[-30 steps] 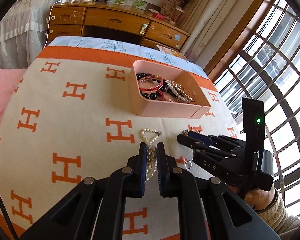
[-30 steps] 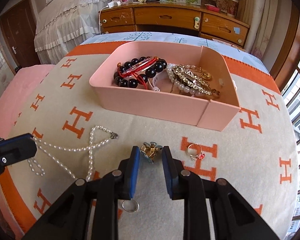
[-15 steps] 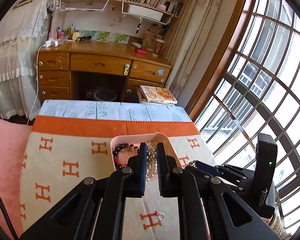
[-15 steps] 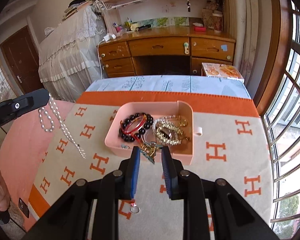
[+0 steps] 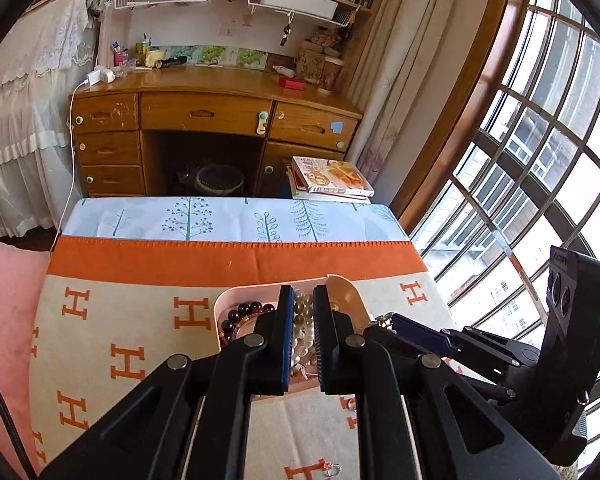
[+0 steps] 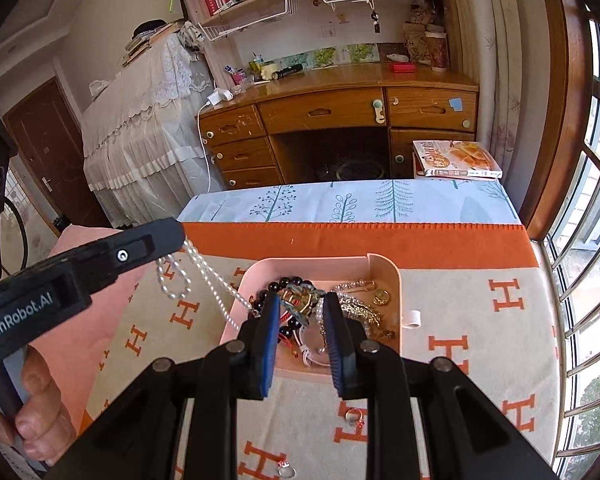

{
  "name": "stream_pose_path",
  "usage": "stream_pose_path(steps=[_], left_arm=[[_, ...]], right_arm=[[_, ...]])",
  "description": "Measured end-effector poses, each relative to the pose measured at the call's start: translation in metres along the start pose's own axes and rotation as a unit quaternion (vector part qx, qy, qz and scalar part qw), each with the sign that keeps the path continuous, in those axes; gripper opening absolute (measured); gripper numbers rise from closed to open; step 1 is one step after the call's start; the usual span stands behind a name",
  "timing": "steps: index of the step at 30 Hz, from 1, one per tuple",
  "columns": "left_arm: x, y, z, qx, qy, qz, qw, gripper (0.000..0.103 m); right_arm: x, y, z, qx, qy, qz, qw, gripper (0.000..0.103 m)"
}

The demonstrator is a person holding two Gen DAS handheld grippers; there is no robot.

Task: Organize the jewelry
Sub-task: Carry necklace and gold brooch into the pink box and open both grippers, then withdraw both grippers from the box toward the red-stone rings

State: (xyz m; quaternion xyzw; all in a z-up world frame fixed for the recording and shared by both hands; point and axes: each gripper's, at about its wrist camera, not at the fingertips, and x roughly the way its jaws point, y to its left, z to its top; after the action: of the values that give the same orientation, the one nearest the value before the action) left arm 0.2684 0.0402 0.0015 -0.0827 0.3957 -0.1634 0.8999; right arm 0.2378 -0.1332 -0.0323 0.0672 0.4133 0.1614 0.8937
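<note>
Left wrist view: the left gripper (image 5: pixel 303 312) is raised above the blanket (image 5: pixel 140 320) and clenched on a pearl necklace (image 5: pixel 303 320), whose beads fill the narrow gap between its blue pads; behind it sits the pink tray (image 5: pixel 236 294), with dark beads (image 5: pixel 244 310) visible in its left part. To the right, the right gripper (image 5: pixel 386 320) reaches in from the window side with a small gold piece at its tip, close over the tray's right rim. A small ring (image 5: pixel 333 469) lies on the blanket at the bottom edge. Right wrist view: at far left a hand (image 6: pixel 32 412) holds the left gripper (image 6: pixel 176 236), and the necklace (image 6: pixel 204 272) hangs from its tip in loops, one strand trailing down and right until its end reaches the tray's left rim. In the middle, the right gripper (image 6: pixel 300 304) grasps a gold-and-teal brooch (image 6: pixel 300 300) between its pads, held over the tray (image 6: pixel 384 264). The tray already holds a dark bead bracelet (image 6: pixel 288 284), red cord, white beads and a heap of gold chains (image 6: pixel 360 308) toward its right side; a small white loop (image 6: pixel 412 318) sticks out from its right wall. On the blanket (image 6: pixel 480 340) nearer the camera lie a ring with a red stone (image 6: pixel 354 416) and, lower, a silver ring (image 6: pixel 287 471). Whether the necklace's end lies inside the tray or just on its rim, I cannot tell.
</note>
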Motion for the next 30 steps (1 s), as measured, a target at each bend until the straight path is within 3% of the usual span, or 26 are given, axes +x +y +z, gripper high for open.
stream_pose_path(steps=[10,15,17,20,30], left_arm=[[0.050,0.018,-0.027,-0.009,0.054,0.011,0.9985,0.009],[0.052,0.024,-0.035,-0.012,0.057,0.024,0.9980,0.032],[0.049,0.027,-0.035,-0.017,0.055,0.031,0.9979,0.050],[0.040,0.030,-0.037,-0.021,0.043,0.037,0.9981,0.066],[0.013,0.026,-0.054,-0.010,0.028,0.059,0.9978,0.070]], right_arm=[[0.043,-0.005,-0.008,0.009,0.048,0.015,0.999,0.022],[0.051,-0.007,-0.013,0.017,0.065,0.017,0.998,0.023],[0.051,-0.008,-0.014,0.021,0.066,0.014,0.997,0.023],[0.047,-0.011,-0.016,0.027,0.067,0.019,0.997,0.023],[0.016,-0.013,-0.028,0.024,0.042,0.012,0.999,0.023]])
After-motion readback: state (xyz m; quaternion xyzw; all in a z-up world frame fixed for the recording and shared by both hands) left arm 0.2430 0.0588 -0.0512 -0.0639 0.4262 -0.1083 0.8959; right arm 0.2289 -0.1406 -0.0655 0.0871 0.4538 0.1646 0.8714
